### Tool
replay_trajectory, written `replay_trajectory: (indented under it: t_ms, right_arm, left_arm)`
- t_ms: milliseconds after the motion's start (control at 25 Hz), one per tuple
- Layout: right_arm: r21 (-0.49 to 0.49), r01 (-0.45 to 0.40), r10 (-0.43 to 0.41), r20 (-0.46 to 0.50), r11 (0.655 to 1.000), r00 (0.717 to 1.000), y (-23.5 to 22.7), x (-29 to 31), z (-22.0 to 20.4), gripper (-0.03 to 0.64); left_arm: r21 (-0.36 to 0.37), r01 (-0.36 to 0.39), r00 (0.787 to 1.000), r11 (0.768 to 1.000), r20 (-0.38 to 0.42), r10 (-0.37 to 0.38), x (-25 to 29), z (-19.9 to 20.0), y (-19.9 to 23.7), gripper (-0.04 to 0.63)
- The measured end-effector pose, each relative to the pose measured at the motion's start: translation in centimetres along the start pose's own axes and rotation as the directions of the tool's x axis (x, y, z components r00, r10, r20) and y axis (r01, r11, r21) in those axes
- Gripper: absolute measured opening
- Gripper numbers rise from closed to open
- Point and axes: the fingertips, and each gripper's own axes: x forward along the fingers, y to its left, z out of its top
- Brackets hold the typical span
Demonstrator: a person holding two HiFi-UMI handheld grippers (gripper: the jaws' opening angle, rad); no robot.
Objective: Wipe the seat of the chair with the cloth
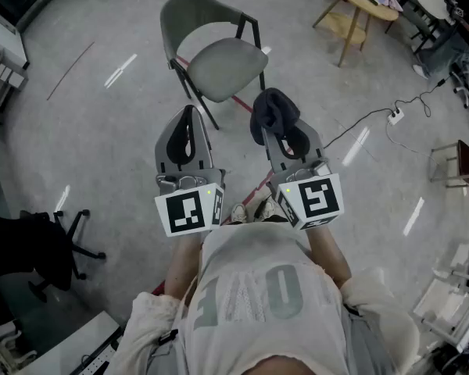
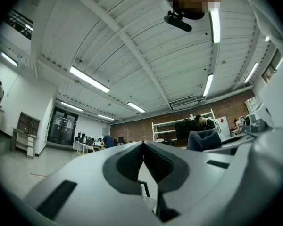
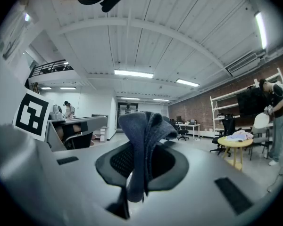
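A grey chair (image 1: 219, 59) with black legs stands on the floor ahead of me, its seat bare. My right gripper (image 1: 271, 118) is shut on a dark blue cloth (image 1: 273, 109), which bunches above the jaw tips and hangs short of the seat's near right edge. In the right gripper view the cloth (image 3: 144, 147) stands folded between the closed jaws. My left gripper (image 1: 189, 120) is shut with nothing in it, held beside the right one, just short of the chair's near left side. Its jaws (image 2: 143, 147) meet at the tip.
A round wooden table (image 1: 359, 2) with clothes on it stands at the back right. A power strip and cable (image 1: 394, 116) lie on the floor to the right. A black office chair base (image 1: 62, 237) sits at the left. A person (image 3: 273, 121) stands by the table.
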Motion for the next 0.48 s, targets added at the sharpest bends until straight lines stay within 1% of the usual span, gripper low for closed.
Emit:
replay_trajectory:
  t_ms: [320,480]
  right_arm:
    - [-0.005,0.015,-0.015,-0.004,1.000,1.000,-1.5,-0.6,-0.6,0.057]
    - [-0.016,-0.013,0.013,0.001,1.000,1.000,-2.3,-0.7,-0.7,0.057]
  left_arm:
    - [-0.003,-0.008,1.000,1.000,0.005,0.008,0.2,-0.1,-0.7,0.015]
    - [-0.009,-0.022,1.000,1.000,-0.012,0.022,0.7,-0.7,-1.1,0.015]
